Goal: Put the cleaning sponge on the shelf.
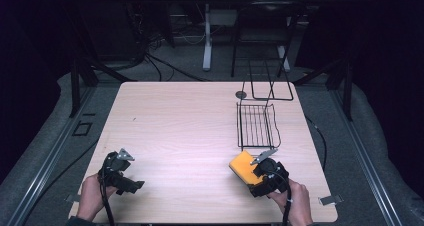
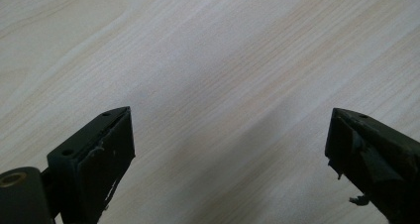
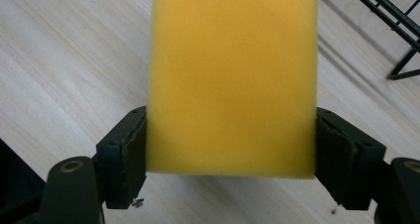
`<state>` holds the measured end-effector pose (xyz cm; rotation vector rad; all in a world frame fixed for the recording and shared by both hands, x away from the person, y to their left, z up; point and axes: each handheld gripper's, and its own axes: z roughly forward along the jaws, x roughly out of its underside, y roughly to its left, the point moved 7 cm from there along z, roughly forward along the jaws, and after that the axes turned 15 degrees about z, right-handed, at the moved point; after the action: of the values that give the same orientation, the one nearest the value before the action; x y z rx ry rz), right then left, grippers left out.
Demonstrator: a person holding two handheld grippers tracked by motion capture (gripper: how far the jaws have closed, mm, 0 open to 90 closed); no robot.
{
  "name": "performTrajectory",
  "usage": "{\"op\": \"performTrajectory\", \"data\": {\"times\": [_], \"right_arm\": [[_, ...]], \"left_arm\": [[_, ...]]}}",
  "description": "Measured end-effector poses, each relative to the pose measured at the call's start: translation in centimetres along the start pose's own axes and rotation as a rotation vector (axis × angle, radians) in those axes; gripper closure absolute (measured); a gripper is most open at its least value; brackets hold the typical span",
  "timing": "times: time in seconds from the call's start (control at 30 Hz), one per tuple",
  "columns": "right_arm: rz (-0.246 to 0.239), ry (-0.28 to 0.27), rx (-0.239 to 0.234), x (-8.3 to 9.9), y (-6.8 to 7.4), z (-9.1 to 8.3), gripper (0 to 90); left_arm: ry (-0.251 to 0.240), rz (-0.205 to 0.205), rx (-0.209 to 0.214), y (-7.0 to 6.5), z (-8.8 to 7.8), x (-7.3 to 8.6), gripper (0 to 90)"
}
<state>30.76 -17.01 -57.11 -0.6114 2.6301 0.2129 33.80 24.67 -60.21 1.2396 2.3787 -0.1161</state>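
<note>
The yellow sponge (image 3: 232, 80) is clamped across its width by the right gripper (image 1: 260, 172), near the wire rack (image 1: 256, 126), probably its destination. The left gripper (image 1: 120, 173) is kept wide open and empty over the table (image 1: 185, 126).

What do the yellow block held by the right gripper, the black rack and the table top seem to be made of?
Yellow block: likely foam sponge; matt, finely pored, soft-edged between the right gripper pads.
Black rack: thin wire, probably coated metal; dark, slender bars.
Table top: pale wood or wood-look laminate; visible grain lines, smooth with slight sheen.
</note>
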Motion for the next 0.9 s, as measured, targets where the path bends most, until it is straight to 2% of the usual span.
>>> {"op": "performTrajectory", "data": {"times": [0.27, 0.47, 0.9], "right_arm": [[-0.004, -0.015, 0.007, -0.1, -0.3, -0.7, 23.5], [0.010, -0.026, 0.020, -0.3, -1.2, -1.0, 23.6], [0.045, -0.095, 0.038, -0.8, -2.6, -2.7, 24.0]], "left_arm": [[-0.002, 0.004, 0.001, -0.1, -0.1, 0.0, 5.0], [-0.003, 0.000, 0.003, 0.0, -0.1, 0.0, 4.9], [-0.002, 0.010, 0.011, -0.1, -0.1, 0.0, 4.6]]}}
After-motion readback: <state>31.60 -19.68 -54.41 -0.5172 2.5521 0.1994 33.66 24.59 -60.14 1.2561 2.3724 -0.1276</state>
